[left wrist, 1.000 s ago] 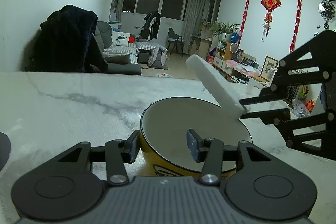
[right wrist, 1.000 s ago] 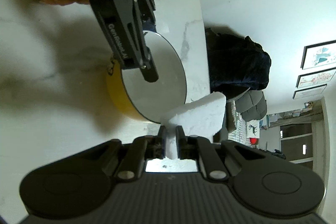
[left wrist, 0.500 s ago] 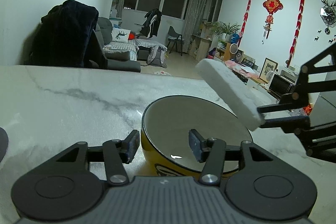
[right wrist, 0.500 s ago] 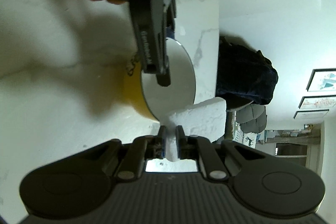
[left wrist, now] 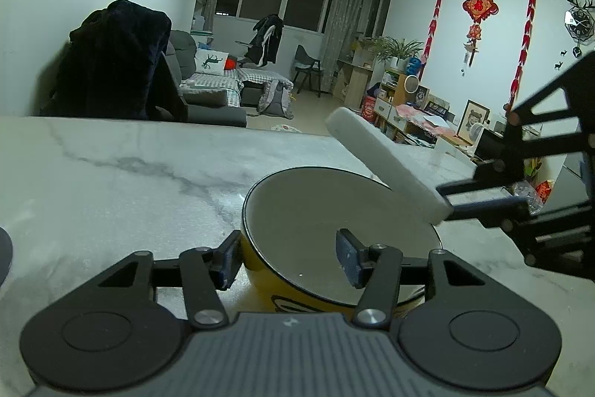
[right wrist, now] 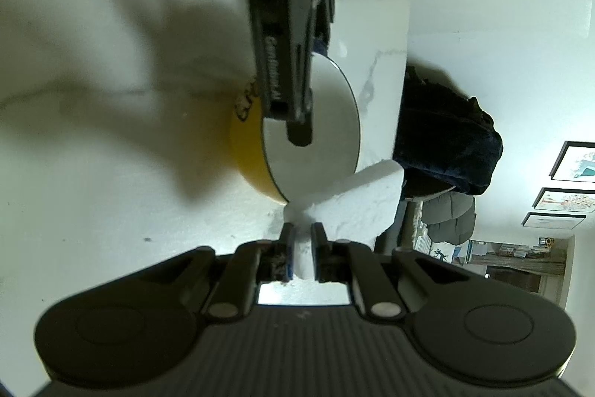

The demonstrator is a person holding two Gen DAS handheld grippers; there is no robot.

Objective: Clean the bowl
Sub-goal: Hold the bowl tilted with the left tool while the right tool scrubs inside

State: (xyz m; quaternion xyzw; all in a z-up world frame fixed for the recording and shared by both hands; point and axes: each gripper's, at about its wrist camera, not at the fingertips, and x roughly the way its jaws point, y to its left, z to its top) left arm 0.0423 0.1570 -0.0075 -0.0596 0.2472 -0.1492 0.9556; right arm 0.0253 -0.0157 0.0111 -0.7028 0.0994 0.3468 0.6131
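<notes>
Yellow-glazed outside and pale inside, the bowl (left wrist: pixel 334 229) is seen standing on the marble table (left wrist: pixel 111 181), its near rim straddled by the left gripper (left wrist: pixel 290 259), whose jaws are spread (they have just been opening), one pad outside the wall and one inside, neither clearly pressing. A white sponge (right wrist: pixel 357 203) is pinched by the nearly closed jaws of the right gripper (right wrist: pixel 302 240) and held above the far rim, apart from the inner surface. With the rim unclamped, the bowl could be shoved or tipped across the smooth marble once wiping pressure is applied, and the sponge, gripped only by one end, could be bent aside or pulled out.
</notes>
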